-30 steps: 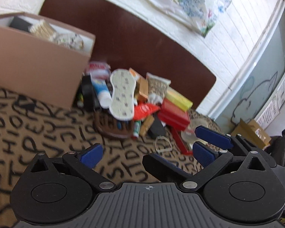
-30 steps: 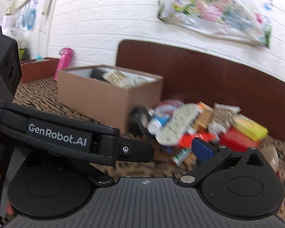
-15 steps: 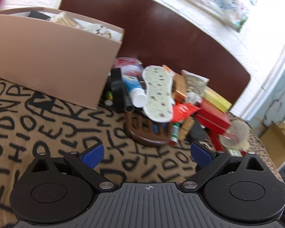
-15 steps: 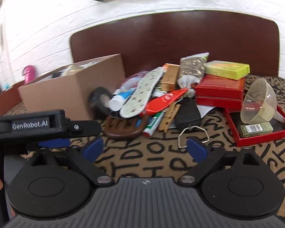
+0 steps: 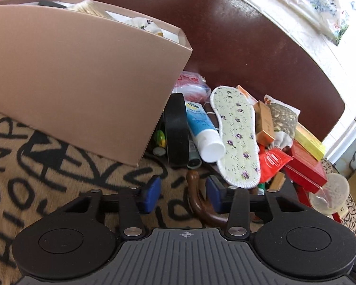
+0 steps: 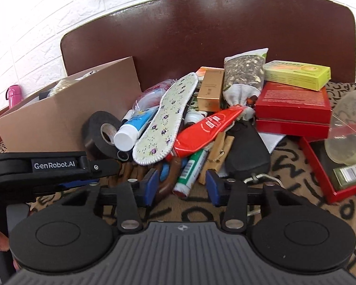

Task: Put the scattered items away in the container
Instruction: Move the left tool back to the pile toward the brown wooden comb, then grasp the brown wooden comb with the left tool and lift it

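Note:
A tan cardboard box (image 5: 78, 87) (image 6: 59, 114) with items inside stands left of a pile: floral insole (image 5: 235, 135) (image 6: 166, 118), blue-white tube (image 5: 201, 130) (image 6: 135, 128), black tape roll (image 5: 176, 128) (image 6: 102, 133), red pouch (image 6: 206, 128), green marker (image 6: 189, 173), brown wooden comb (image 5: 201, 204) (image 6: 168, 180). My left gripper (image 5: 182, 193) is open, its pads either side of the comb's end. My right gripper (image 6: 181, 184) is open, low over the comb and the marker. The left gripper's body (image 6: 52, 168) shows in the right wrist view.
Red boxes (image 6: 294, 109) with a yellow-green box (image 6: 299, 73) on top, a seed bag (image 6: 244, 76), a gold box (image 6: 210, 90), a clear funnel (image 6: 348, 128) over a red tray (image 6: 320, 173), a black pouch (image 6: 246, 152). A dark headboard (image 6: 201, 35) stands behind.
Both grippers have moved forward and down toward the pile. Their jaws have narrowed from wide open, and the comb now lies between the left pads.

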### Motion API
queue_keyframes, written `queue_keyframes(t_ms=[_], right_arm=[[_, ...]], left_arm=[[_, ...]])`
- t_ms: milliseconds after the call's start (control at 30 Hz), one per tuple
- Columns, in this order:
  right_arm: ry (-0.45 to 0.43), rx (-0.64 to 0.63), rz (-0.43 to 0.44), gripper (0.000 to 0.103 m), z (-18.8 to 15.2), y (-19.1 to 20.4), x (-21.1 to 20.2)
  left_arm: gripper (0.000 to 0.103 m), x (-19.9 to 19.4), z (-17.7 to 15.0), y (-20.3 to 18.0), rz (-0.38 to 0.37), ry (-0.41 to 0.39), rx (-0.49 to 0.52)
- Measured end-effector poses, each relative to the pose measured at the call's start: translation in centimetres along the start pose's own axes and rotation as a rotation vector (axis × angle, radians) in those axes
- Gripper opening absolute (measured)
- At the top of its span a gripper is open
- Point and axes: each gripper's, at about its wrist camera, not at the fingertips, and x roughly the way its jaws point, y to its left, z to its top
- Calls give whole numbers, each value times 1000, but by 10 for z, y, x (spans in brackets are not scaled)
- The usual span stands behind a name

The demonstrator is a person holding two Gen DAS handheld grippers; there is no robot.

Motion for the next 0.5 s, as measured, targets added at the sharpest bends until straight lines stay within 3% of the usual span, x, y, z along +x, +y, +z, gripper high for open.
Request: queue_keyframes(t_ms=[133,167,500], right_arm=[[16,-14,2,34,3,2,12],[15,-18,-1,34,3,3,13],[35,-45,-9,37,7,6,22]], left_arm=[[41,9,1,-2,-18,10,25],[34,12,1,-1,-22,14,21],[25,13,-4,-6,-15,8,48]])
